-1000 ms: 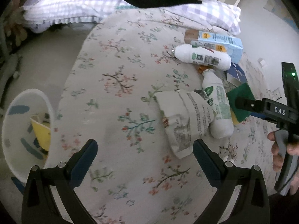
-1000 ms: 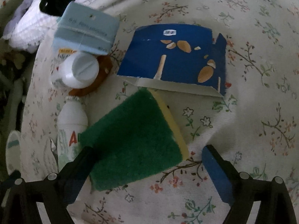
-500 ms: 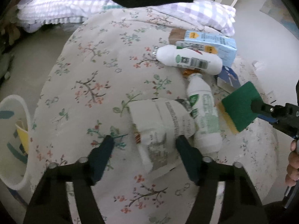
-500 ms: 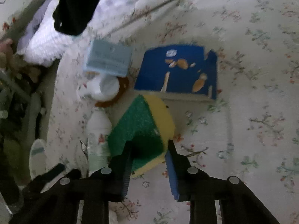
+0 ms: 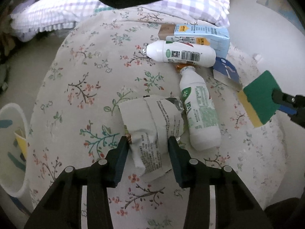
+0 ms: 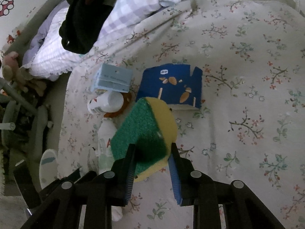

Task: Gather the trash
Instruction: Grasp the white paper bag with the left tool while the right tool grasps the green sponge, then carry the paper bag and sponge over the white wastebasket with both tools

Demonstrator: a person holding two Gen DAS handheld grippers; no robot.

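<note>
A crumpled white paper bag (image 5: 152, 118) lies on the flowered bedspread (image 5: 85, 80). My left gripper (image 5: 147, 143) is closing its jaws on the bag's near end, and both pads touch its sides. My right gripper (image 6: 152, 148) is shut on a green and yellow sponge (image 6: 141, 126) and holds it above the bed. The same sponge (image 5: 261, 93) shows at the right edge of the left wrist view. A white bottle with a green label (image 5: 200, 114) lies just right of the bag.
Further back lie a second white bottle (image 5: 181, 53), a light blue carton (image 5: 205, 34) and a flattened blue box (image 6: 171, 87). A white bin (image 5: 11, 147) stands on the floor to the left. Checked pillows (image 5: 66, 5) and a black garment (image 6: 83, 15) are at the head.
My left gripper moved onto the paper bag and its jaws narrowed from wide open to touching it. My right gripper shut on the sponge and lifted it off the bed.
</note>
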